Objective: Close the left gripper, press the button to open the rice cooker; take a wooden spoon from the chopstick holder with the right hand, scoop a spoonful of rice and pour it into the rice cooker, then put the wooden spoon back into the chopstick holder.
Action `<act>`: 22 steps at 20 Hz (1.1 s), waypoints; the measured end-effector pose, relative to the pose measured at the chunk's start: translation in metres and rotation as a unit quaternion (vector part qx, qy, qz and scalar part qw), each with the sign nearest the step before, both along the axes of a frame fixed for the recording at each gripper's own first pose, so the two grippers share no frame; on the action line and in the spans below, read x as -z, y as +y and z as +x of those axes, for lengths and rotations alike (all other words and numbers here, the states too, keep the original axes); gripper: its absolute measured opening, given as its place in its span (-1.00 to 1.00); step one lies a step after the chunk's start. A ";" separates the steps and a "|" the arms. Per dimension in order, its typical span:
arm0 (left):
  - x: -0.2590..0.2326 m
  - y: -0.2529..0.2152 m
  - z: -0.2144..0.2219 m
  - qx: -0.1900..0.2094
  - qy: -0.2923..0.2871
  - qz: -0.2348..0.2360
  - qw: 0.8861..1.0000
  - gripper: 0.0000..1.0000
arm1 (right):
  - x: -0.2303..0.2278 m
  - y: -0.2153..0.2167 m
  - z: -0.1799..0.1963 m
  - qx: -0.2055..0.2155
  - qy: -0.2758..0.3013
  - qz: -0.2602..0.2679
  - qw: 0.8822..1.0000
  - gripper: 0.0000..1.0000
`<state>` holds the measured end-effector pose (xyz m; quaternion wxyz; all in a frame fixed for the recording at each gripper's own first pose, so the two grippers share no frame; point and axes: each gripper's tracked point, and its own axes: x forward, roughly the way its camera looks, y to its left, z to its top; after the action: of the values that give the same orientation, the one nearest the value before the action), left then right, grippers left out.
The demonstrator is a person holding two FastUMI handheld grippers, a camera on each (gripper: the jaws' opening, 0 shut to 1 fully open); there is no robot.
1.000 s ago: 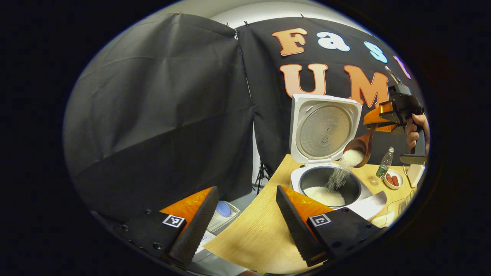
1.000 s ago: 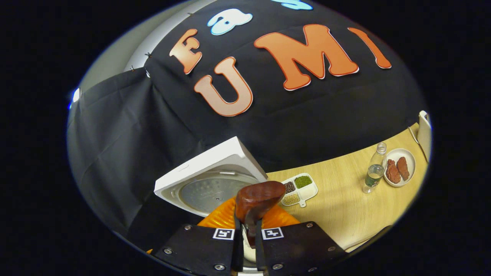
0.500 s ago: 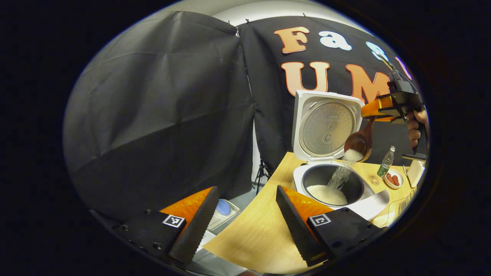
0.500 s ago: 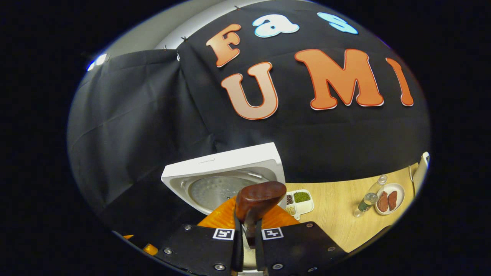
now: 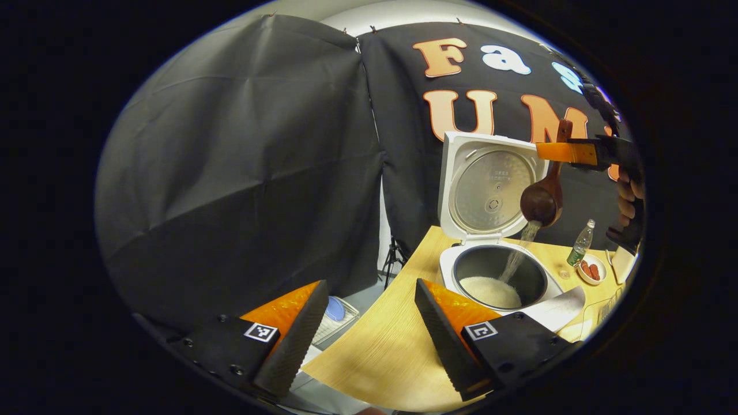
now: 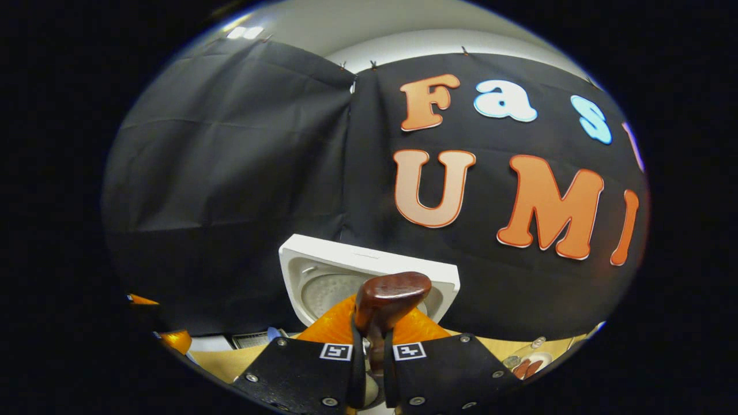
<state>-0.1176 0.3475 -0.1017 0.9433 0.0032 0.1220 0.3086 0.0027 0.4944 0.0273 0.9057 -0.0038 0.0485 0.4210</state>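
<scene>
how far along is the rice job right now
Done: the rice cooker lid is up and rice lies in its pot. In hand: the right gripper, jaws shut on the wooden spoon, is pouring rice in. Left: putting the spoon back in the chopstick holder.

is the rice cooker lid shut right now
No, the rice cooker lid stands upright and open while rice pours from the wooden spoon into the pot.
</scene>
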 end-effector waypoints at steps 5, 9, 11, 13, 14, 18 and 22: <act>-0.006 -0.004 0.003 0.000 -0.001 0.006 1.000 0.99 | -0.007 -0.005 -0.001 -0.002 0.000 0.015 1.000 -0.77; -0.002 -0.021 0.009 0.010 0.004 0.007 1.000 0.99 | -0.005 -0.037 0.008 0.009 0.051 0.047 0.998 -0.77; -0.004 -0.032 0.013 0.017 0.005 0.012 1.000 1.00 | 0.002 -0.063 0.011 0.019 0.073 0.054 0.996 -0.77; -0.005 -0.045 0.018 0.024 0.005 0.011 1.000 1.00 | 0.010 -0.090 0.015 0.034 0.094 0.059 0.993 -0.77; -0.006 -0.054 0.021 0.029 0.006 0.010 0.999 0.99 | 0.014 -0.105 0.016 0.042 0.104 0.061 0.992 -0.77; -0.007 -0.088 0.030 0.046 0.011 0.013 0.999 1.00 | 0.037 -0.169 0.026 0.081 0.140 0.067 0.985 -0.77; -0.005 -0.125 0.042 0.061 0.017 0.005 0.998 1.00 | 0.079 -0.245 0.037 0.137 0.174 0.053 0.974 -0.77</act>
<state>-0.0759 0.2220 -0.0965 0.9583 0.0206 0.1357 0.2508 0.0392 0.2495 -0.0515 0.9313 0.1241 0.1831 0.2894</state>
